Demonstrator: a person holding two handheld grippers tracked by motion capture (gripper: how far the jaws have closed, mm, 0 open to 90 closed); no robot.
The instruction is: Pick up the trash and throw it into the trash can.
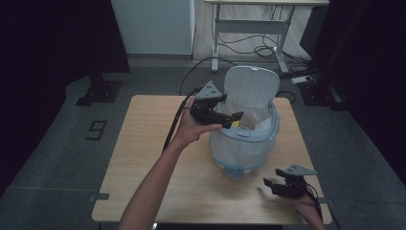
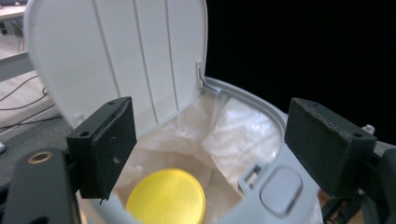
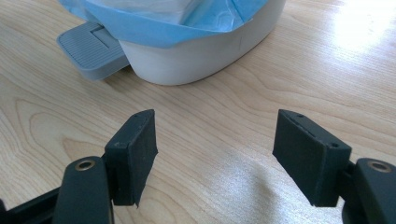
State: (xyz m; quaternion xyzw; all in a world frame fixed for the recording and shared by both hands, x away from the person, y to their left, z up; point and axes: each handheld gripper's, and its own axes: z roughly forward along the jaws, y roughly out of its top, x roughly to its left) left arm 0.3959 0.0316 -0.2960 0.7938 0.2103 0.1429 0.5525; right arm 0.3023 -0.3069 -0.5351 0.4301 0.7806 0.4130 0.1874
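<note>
Bin (image 1: 244,139), small pedal type, sits on table (image 1: 143,158) just right of centre, lid (image 1: 252,86) flipped up at 12 o'clock, liner (image 2: 233,126) inside. Left gripper (image 1: 229,118) hovers over the bin's 9 o'clock rim, jaws apart, nothing gripped; yellow disc (image 2: 166,196) lies in the liner below them (loose, untouched). Right gripper (image 1: 274,184) at 5 o'clock of the bin, low over the table, jaws wide and empty, facing pedal (image 3: 88,49).

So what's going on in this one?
A person works at a wooden table with a small pedal bin, its lid standing open. The left tongs hover over the lined opening, jaws apart and empty; a yellow disc lies inside the bin. The right tongs rest open near the table's front edge, holding nothing.
</note>
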